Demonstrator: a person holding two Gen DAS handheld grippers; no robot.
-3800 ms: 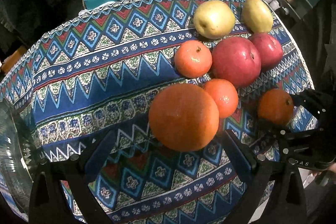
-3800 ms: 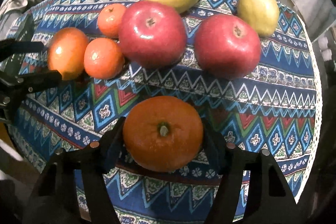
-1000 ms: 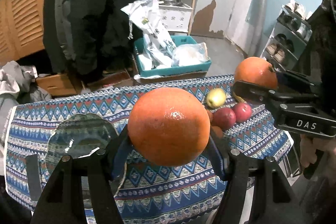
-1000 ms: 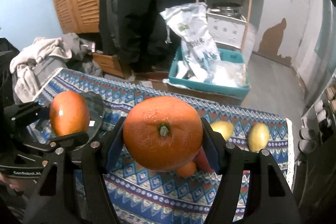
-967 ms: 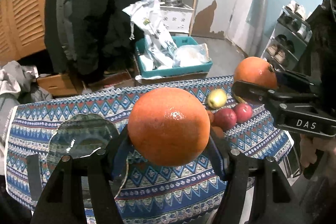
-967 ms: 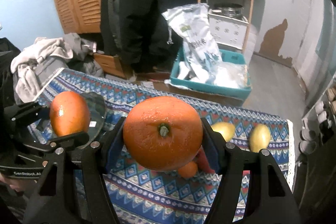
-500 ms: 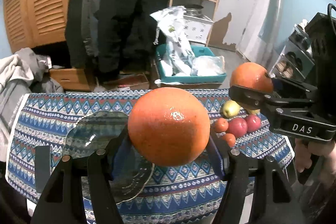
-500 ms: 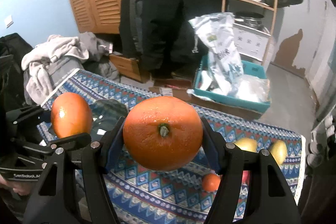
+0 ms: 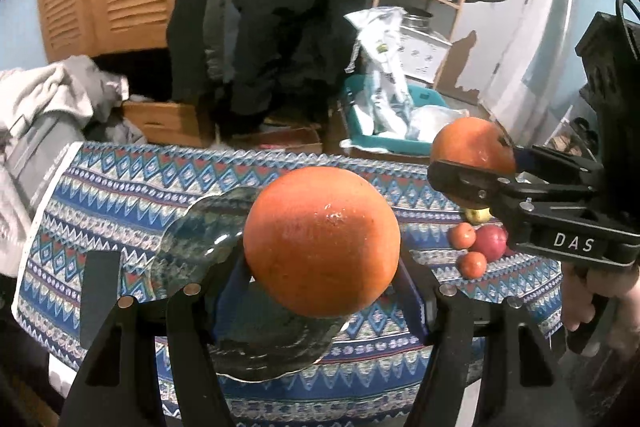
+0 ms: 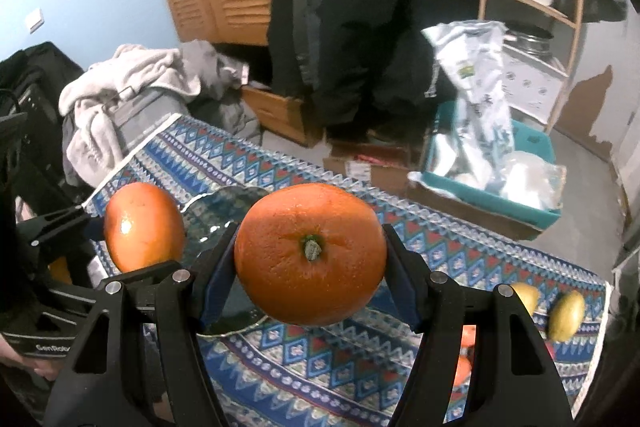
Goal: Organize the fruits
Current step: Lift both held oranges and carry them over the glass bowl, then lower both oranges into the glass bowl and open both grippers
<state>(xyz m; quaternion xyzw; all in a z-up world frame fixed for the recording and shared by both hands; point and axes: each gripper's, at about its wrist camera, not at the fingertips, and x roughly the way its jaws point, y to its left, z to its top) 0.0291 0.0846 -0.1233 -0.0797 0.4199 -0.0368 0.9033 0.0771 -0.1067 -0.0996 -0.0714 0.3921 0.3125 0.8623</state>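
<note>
Two oranges held aloft over the tabletop

Left tongs grip a large orange above the glass plate; right tongs grip a stem-forward orange. Apples, tangerines and pears lie far right on the patterned tabletop.

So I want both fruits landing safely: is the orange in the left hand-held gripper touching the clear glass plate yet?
Apart. The right wrist view shows the round orange in the left hand-held gripper held in the air, above the glass plate on the table.
</note>
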